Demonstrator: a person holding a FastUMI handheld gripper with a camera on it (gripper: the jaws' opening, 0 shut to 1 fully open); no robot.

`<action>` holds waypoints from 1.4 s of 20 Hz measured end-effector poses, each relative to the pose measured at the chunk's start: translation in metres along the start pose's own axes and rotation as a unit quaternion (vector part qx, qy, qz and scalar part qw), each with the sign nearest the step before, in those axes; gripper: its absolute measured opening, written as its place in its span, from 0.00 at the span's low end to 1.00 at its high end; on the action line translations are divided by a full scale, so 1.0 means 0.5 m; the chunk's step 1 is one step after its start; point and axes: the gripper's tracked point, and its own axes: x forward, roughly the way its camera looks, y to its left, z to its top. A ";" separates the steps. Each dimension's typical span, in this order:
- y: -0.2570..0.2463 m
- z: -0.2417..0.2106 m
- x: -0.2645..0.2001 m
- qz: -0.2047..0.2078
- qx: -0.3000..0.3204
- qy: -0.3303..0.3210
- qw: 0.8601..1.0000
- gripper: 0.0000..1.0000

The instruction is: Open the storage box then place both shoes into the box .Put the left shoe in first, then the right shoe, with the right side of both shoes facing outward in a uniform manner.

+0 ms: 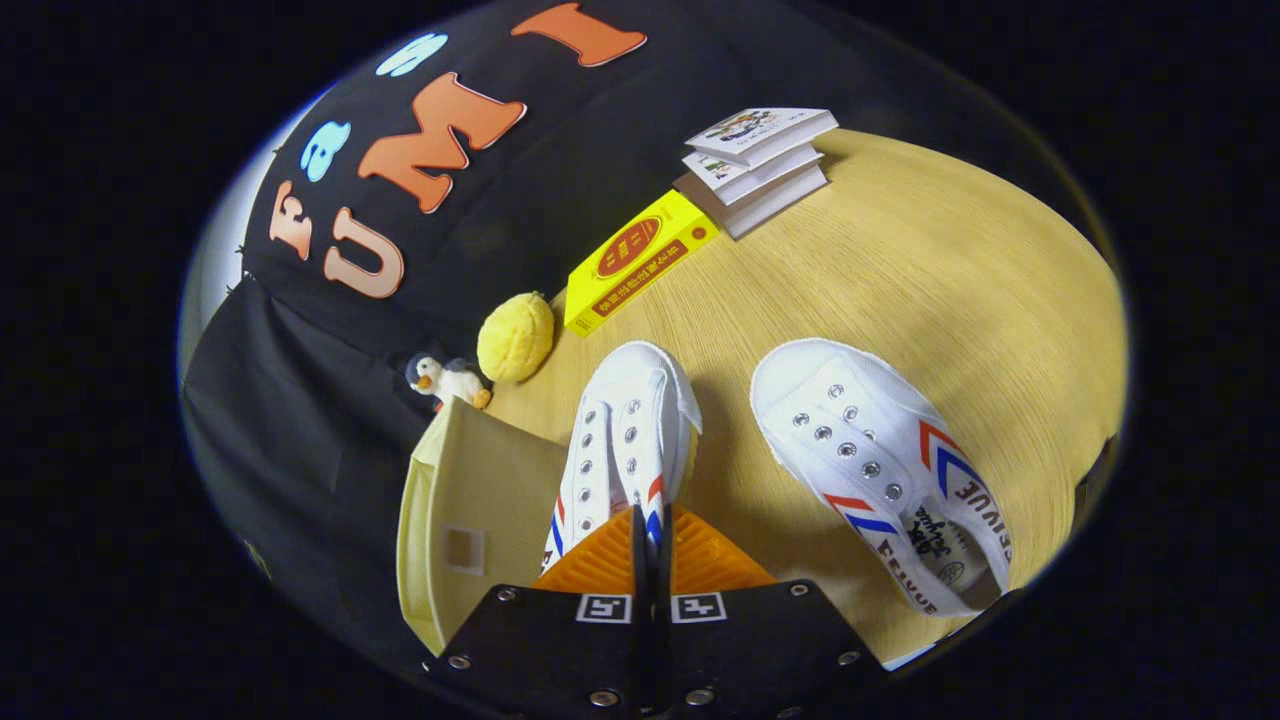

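Observation:
My gripper [650, 522] is shut on a white canvas shoe [625, 430] with red and blue stripes. Both fingers pinch the shoe's upper edge near its opening, and its toe points away from me. The shoe hangs beside the right edge of the cream storage box [470, 500], which stands just left of my fingers. Whether the box's lid is open I cannot tell from this angle. The second white shoe [880, 470] lies flat on the wooden table [950, 280] to the right of the fingers, toe pointing away and opening facing up.
Beyond the box sit a small penguin toy [445, 380] and a yellow knobbly ball [515, 338]. Further back lie a yellow carton [638, 260] and a stack of books [760, 165]. The black cloth wall rises behind them.

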 end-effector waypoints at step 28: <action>0.430 -0.240 0.078 0.034 -0.032 0.008 0.999 0.00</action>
